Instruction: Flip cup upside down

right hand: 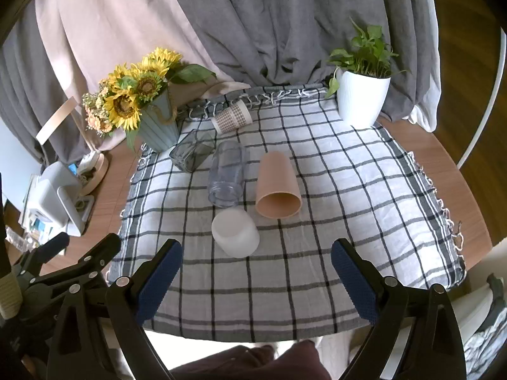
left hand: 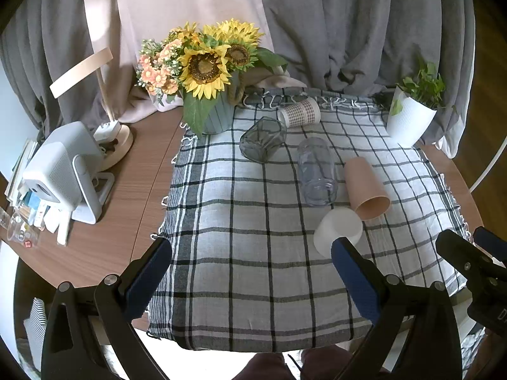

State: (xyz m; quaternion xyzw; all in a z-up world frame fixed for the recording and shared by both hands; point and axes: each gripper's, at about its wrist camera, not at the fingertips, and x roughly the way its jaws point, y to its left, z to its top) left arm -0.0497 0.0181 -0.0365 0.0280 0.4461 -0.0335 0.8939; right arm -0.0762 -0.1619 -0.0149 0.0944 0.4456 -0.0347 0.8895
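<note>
Several cups rest on a checked cloth (right hand: pixel 317 253). A white cup (right hand: pixel 235 232) stands upside down nearest me; it also shows in the left wrist view (left hand: pixel 337 230). A tan cup (right hand: pixel 277 186) (left hand: pixel 366 186), a clear plastic cup (right hand: pixel 227 173) (left hand: pixel 317 171), a smoky glass (right hand: pixel 191 150) (left hand: pixel 262 138) and a patterned paper cup (right hand: pixel 232 116) (left hand: pixel 299 112) lie on their sides. My left gripper (left hand: pixel 252 269) is open and empty above the cloth's near edge. My right gripper (right hand: pixel 256 272) is open and empty, just short of the white cup.
A sunflower pot (left hand: pixel 209 72) stands at the cloth's back left, a white plant pot (right hand: pixel 361 95) at the back right. A white device (left hand: pixel 63 171), a lamp base (left hand: pixel 117 139) and clutter fill the wooden table's (left hand: pixel 126 205) left side. Grey curtains hang behind.
</note>
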